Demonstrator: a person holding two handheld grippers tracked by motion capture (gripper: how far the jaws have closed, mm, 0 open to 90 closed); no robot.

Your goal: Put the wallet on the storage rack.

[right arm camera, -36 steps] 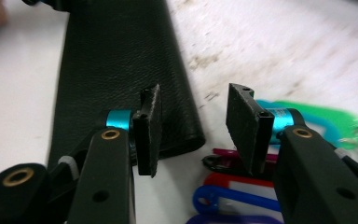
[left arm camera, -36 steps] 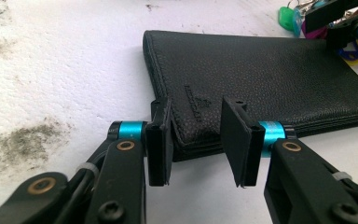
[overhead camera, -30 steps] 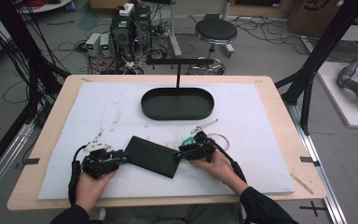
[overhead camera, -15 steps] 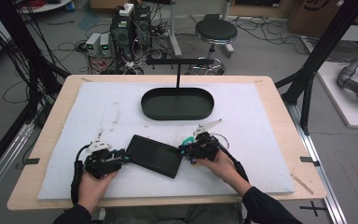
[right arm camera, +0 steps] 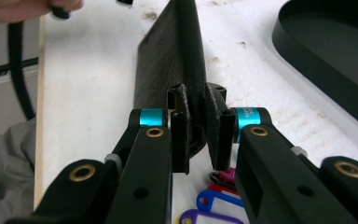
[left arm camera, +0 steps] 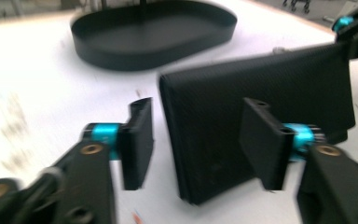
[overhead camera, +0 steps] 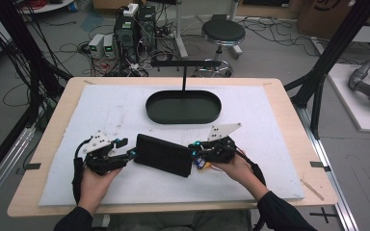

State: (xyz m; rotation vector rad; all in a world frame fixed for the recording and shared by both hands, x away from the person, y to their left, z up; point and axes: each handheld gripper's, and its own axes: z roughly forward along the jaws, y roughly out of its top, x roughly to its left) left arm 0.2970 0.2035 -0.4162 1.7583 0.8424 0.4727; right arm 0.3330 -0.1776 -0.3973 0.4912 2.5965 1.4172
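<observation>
Black pouch [overhead camera: 164, 155], flat and rectangular with a textured face, sits in the lower middle of the high view on the white mat [overhead camera: 101, 110], tilted so its right end points toward the lower right. At its left end is the left gripper [overhead camera: 131, 155], held in the person's left hand [overhead camera: 94, 185]; at its right end is the right gripper [overhead camera: 196, 153], held in the right hand [overhead camera: 233, 168]. Above the pouch, in the middle of the frame, stands a dark oval tray [overhead camera: 183, 107] with a post rising from its far side. A little colour shows under the pouch's right corner, too small to make out from here.

In the left gripper view the pouch [left arm camera: 261, 98] fills the right half of the frame, one corner reaching down between the two jaws. The jaws have just been opening: the left pad [left arm camera: 137, 140] stands clear of the pouch's edge with white mat showing between them, while the right pad overlaps its face. The oval tray [left arm camera: 154, 35] lies across the top.

In the right gripper view the pouch [right arm camera: 172, 60] runs edge-on up the middle. The jaws have just been closing and are now clamped on its near end, pads pressed on either side. Coloured key tags [right arm camera: 214, 205] hang at the bottom centre. The tray's wall [right arm camera: 307, 46] curves through the upper right.
</observation>
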